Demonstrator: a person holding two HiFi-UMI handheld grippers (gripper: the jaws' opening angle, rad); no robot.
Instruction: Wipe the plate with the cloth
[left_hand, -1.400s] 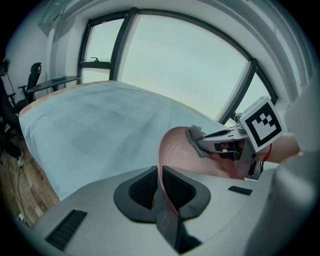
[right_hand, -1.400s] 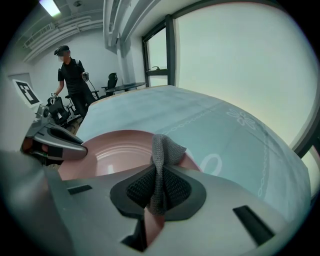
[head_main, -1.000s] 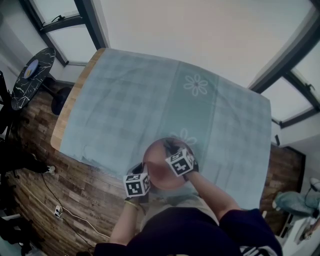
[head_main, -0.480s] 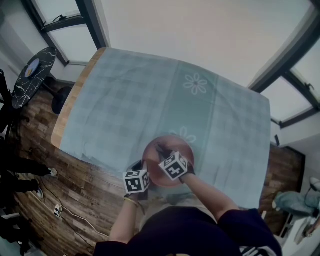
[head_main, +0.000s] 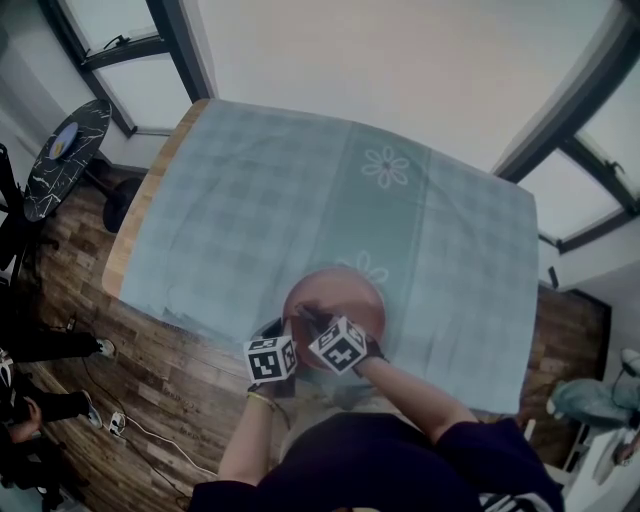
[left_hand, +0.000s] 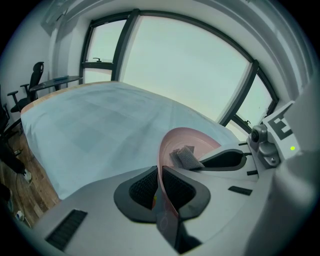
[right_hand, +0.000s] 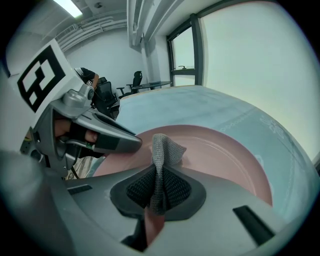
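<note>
The round pink plate (right_hand: 225, 160), on the pale blue checked tablecloth (head_main: 250, 200), is clamped at its rim by the left gripper (left_hand: 160, 172). The grey knitted cloth (right_hand: 162, 150) is pinched tightly in the right gripper (right_hand: 159, 186) and laid against the plate's inside.

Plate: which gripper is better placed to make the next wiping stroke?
Right. The right gripper is shut on the grey cloth, whose free end lies over the pink plate. The left gripper is clamped on that plate's rim, so it probably serves best holding it steady.
</note>
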